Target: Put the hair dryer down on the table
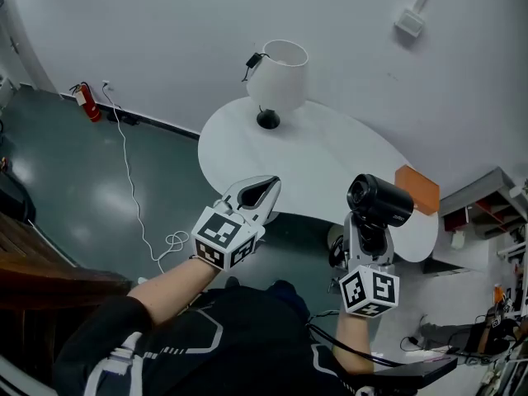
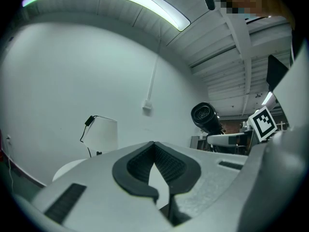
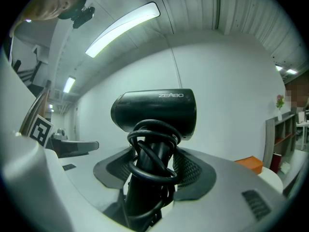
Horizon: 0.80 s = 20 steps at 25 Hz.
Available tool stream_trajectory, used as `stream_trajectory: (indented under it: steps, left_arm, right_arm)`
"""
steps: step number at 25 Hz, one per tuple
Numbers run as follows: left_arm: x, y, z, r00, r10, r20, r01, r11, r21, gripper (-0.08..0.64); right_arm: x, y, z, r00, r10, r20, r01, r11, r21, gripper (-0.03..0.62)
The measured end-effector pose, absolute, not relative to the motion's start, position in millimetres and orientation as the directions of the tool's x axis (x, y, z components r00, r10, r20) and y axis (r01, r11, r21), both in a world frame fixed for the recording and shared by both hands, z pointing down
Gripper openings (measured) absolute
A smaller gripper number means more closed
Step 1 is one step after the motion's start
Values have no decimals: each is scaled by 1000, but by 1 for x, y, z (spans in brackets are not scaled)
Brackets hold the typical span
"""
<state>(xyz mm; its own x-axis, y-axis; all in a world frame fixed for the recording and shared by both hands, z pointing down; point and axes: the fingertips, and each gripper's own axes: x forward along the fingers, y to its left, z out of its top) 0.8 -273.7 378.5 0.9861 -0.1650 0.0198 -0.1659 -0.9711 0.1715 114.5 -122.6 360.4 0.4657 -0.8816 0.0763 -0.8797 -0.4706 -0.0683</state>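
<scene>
A black hair dryer [image 1: 379,199] stands upright in my right gripper [image 1: 365,236], held above the near right edge of the white oval table [image 1: 330,163]. In the right gripper view the jaws are shut on the handle of the hair dryer [image 3: 154,110], with its black cord wound round it; my right gripper [image 3: 152,178] grips low on that handle. My left gripper [image 1: 266,190] hovers over the table's near left edge, jaws shut with nothing in them. From the left gripper view, past my left gripper [image 2: 154,151], the hair dryer [image 2: 206,117] shows at the right.
A white-shaded lamp [image 1: 276,77] with a black base stands at the table's far end. An orange flat object [image 1: 418,188] lies at the table's right edge. A white cable [image 1: 136,205] trails on the dark floor at left, near a fire extinguisher [image 1: 87,101]. Shelving [image 1: 487,205] stands at right.
</scene>
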Motion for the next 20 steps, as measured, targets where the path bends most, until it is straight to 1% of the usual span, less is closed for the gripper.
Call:
stream_trajectory:
  steps: [5, 11, 20]
  left_arm:
    - [11, -290, 385, 983, -181, 38, -185, -967, 173, 5]
    - [28, -311, 384, 974, -224, 38, -227, -960, 165, 5]
    - [73, -332, 385, 967, -248, 58, -254, -953, 163, 5]
  right_arm:
    - [128, -146, 364, 452, -887, 91, -886, -459, -70, 258]
    - [152, -177, 369, 404, -909, 103, -907, -413, -86, 258]
    - [204, -218, 372, 356, -928, 110, -925, -366, -96, 258]
